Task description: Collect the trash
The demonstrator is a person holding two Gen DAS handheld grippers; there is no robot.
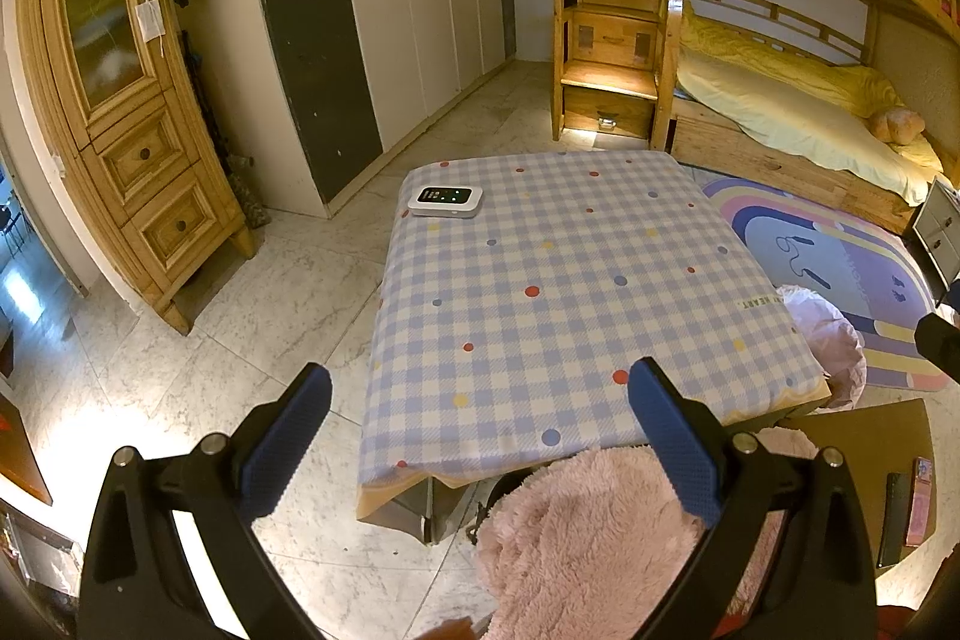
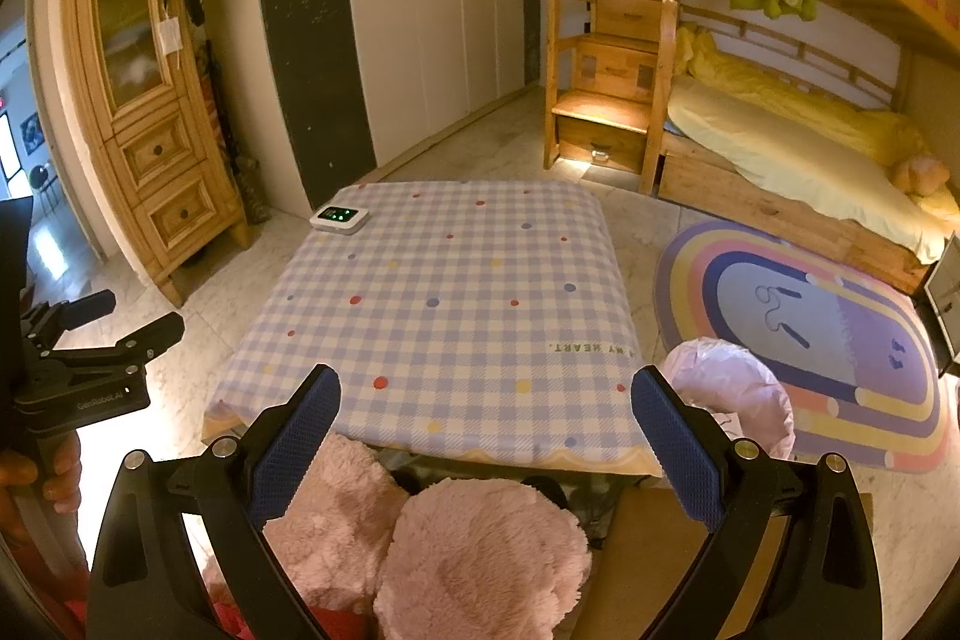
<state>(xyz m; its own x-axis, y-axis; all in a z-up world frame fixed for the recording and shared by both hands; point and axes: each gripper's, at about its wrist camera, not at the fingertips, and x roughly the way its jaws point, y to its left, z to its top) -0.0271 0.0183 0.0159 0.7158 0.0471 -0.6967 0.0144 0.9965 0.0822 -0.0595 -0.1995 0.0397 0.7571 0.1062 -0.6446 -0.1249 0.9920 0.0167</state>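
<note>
- One small white device [image 1: 445, 201] is lying at the table's [image 1: 576, 292] far left corner.
- One bin with a pink bag [image 2: 729, 397] is standing on the floor beside the table's right edge.
- Left gripper [image 1: 480, 445] and right gripper [image 2: 486, 445] are hovering spread, holding nothing, above pink fleece [image 2: 480, 556].

Checked-cloth table [image 1: 570, 292] bearing white device [image 1: 445, 201].

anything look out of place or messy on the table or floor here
Nothing spilled or damaged. The checked tablecloth holds only a small white device at its far left corner, and no trash shows on it. A pink plastic bag sits open on the floor at the table's right.
</note>
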